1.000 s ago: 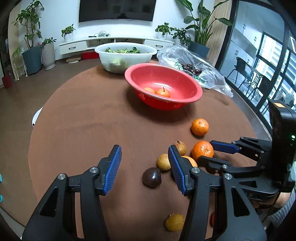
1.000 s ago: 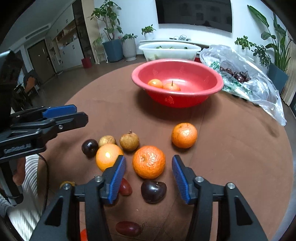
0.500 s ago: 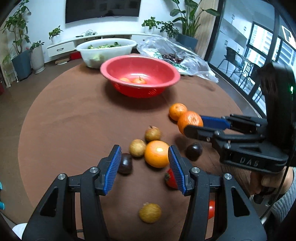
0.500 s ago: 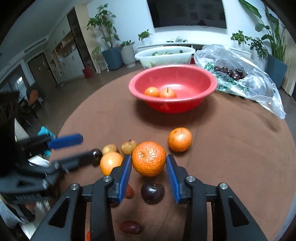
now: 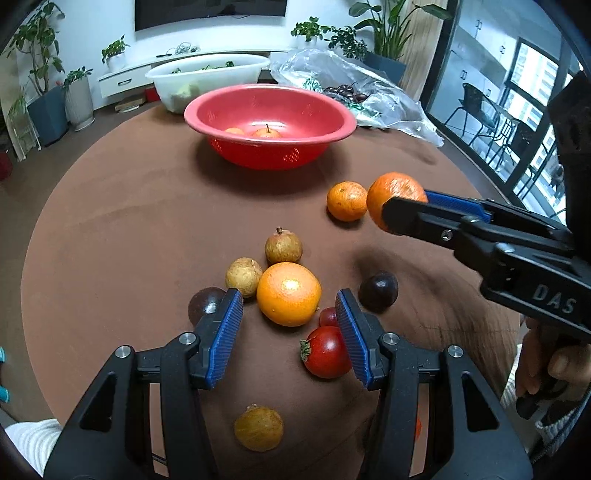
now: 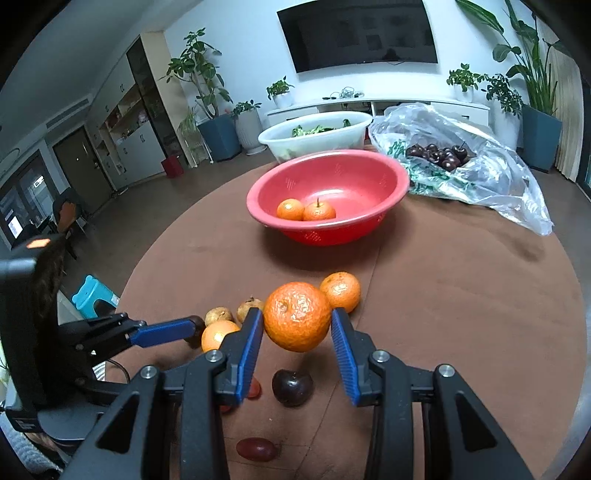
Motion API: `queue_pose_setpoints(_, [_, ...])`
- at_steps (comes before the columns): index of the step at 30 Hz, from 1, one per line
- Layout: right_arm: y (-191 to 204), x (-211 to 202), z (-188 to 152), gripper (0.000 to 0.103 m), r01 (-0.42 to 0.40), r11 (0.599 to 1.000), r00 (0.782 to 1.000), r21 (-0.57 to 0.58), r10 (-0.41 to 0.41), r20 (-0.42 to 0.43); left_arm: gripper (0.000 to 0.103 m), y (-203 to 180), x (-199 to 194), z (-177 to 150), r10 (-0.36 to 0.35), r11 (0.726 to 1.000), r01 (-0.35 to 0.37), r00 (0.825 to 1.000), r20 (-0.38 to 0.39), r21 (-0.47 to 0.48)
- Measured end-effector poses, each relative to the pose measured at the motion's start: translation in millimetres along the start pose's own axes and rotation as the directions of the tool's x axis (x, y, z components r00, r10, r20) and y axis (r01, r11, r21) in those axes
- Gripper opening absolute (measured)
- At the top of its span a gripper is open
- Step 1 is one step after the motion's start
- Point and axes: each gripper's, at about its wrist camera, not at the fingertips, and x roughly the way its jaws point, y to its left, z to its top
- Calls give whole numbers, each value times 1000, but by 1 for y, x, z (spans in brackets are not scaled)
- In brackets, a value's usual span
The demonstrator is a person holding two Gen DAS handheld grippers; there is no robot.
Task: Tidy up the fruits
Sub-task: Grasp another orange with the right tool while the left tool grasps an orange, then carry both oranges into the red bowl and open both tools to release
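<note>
Table (image 5: 110, 229) round, brown; TV (image 6: 356, 33) behind. L jaws wide, empty; R jaws grip mandarin (image 6: 297, 316).

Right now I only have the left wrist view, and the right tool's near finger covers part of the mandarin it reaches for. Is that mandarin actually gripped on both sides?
Observer: Yes. In the right wrist view the right tool has a blue pad pressed on each side of the mandarin, which hangs clear of the table.
Operator: What lies under it?
Observer: A dark plum sits on the table just below it, nearer the tool's body.
Operator: The red bowl's rim cuts off its contents for me.
Observer: The red bowl holds two orange fruits side by side: a small mandarin and a stemmed fruit.
</note>
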Motion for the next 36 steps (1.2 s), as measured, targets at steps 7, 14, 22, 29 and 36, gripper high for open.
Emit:
queue_pose_setpoints(7, [-2,-4,2,42,-8,1000,1000,10,8,15,50,0,13,0,20,998,-22,999,-27,-50])
queue_pose_setpoints(14, [-5,-6,2,42,-10,1000,1000,22,9,24,37,8,15,3,-21,995,18,1000,-19,-101])
queue_pose_setpoints(22, [-5,-10,3,42,-23,999,999,27,22,42,37,13,9,2,-50,994,48,999,-11,-102])
queue_pose_setpoints(29, [-8,-1,0,42,-6,999,1000,37,6,1,37,15,3,1,-64,993,64,998,1,-100])
queue_pose_setpoints(36, [5,11,-5,42,10,1000,999,-21,-11,-30,37,16,0,-1,-79,993,79,997,9,-92])
